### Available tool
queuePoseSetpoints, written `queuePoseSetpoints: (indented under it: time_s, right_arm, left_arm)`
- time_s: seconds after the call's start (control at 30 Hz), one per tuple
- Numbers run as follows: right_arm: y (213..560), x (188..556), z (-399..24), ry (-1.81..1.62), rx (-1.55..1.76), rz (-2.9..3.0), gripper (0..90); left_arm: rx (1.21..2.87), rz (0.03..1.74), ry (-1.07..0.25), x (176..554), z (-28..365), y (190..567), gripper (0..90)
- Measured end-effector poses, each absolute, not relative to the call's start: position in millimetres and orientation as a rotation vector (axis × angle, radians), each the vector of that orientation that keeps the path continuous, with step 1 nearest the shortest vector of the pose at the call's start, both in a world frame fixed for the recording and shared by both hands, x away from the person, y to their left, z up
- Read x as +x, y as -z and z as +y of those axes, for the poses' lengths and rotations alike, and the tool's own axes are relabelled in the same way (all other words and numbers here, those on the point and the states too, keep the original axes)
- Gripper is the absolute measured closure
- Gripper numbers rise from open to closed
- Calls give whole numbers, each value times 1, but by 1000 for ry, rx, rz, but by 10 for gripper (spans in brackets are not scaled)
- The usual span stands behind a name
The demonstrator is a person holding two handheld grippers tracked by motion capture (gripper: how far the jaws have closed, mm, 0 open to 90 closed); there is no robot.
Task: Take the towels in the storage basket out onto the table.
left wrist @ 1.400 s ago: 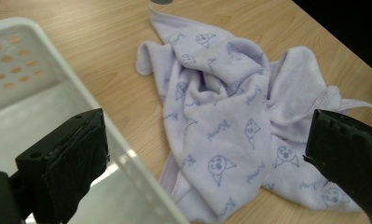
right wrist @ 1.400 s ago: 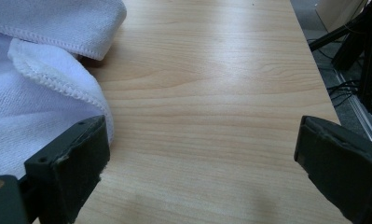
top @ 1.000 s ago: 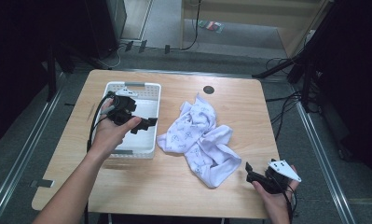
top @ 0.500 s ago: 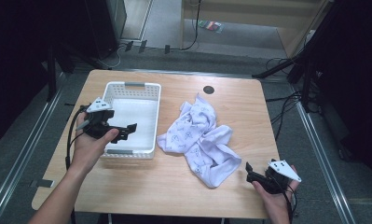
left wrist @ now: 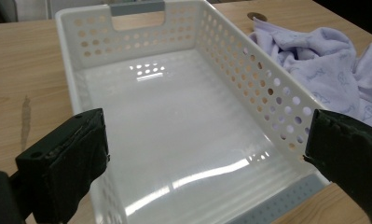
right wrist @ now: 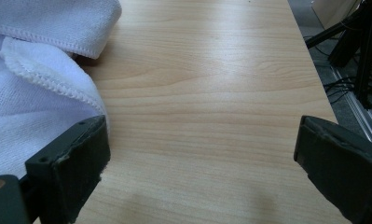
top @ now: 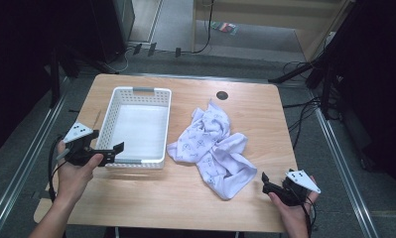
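A: Change? Left gripper [top: 106,151] has pulled back off the basket [top: 136,162], jaws spread, empty.
B: Right gripper [top: 271,185] also spread; lavender garment [top: 213,148] lies just beyond it. Pick-up comes next, likely.

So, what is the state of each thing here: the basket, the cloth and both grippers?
Basket: upright, empty, on the table.
Cloth: crumpled, lying on the table beside the basket.
Left gripper: open, holding nothing, at the basket's near end.
Right gripper: open, holding nothing, by the cloth's edge.
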State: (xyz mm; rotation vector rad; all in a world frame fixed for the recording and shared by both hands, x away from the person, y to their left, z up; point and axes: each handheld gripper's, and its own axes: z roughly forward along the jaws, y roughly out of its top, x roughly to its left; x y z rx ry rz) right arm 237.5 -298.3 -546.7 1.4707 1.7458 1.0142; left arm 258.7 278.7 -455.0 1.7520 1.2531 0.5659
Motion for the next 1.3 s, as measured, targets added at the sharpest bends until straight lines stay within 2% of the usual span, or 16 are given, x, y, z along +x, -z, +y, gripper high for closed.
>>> queuePoseSetpoints:
  time_s: [0.47,0.6,0.83,1.0,1.3]
  right_arm:
    - [547,238,-298,-1002,1473,1747,35]
    - [547,238,-298,-1003,1475,1747,34]
    - [546,237,-300,-1009,1482,1760,33]
    - [546,237,-302,-1025,1493,1758,29]
    - [544,236,-306,-1077,1497,1760,32]
  left_arm:
    - [1588,1360,-586,223,343,501,0]
    - [1563,1380,-639,214,356,517,0]
    - [1489,1479,-620,208,381,543,0]
    - [1443,1511,-627,209,386,546,0]
    - [1535,1553,-632,218,377,552,0]
